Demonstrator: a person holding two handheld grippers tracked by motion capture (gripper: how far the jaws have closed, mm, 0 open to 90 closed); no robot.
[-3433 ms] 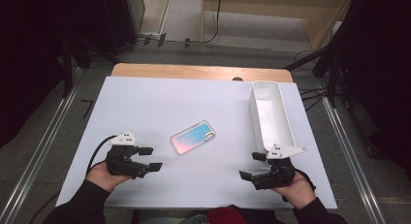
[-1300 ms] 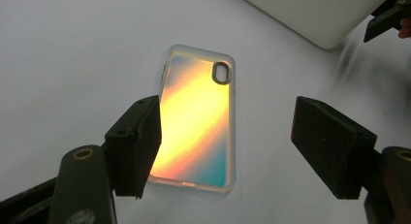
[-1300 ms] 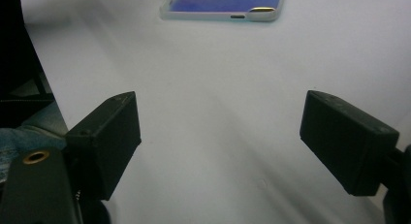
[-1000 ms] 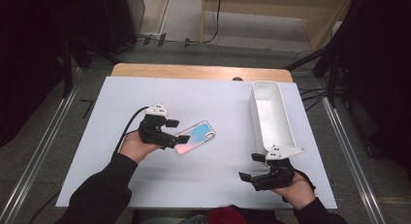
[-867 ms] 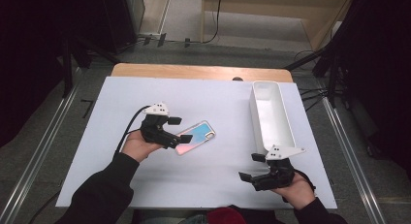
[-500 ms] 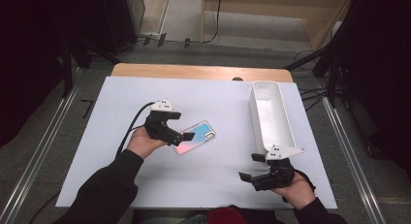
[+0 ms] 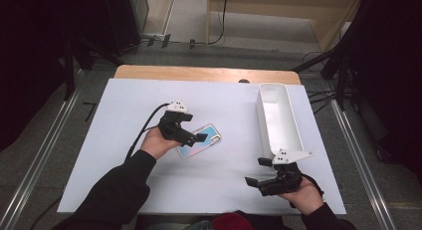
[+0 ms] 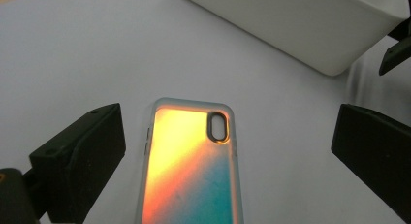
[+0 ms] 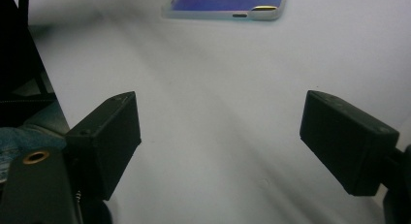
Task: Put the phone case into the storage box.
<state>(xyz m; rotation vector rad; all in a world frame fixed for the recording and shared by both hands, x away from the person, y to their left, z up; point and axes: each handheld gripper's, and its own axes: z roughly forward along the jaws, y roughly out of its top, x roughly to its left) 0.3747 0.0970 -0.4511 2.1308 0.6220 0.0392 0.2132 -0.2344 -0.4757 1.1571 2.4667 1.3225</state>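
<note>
near the middle of the bench (image 7: 124,105), the left gripper (image 8: 228,151) straddles the phone case (image 8: 191,161), jaws just spread wide and not yet pinching, so closing comes next; the right gripper (image 7: 266,177) waits, jaws apart and empty.

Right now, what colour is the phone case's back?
Orange fading to teal on the phone case, best in the left gripper view.

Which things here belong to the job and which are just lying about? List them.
In the job:
- phone case, between the open left tongs, untouched
- white bin, probably

Lying about:
- right tongs, open, idle
- cables on the floor
</note>
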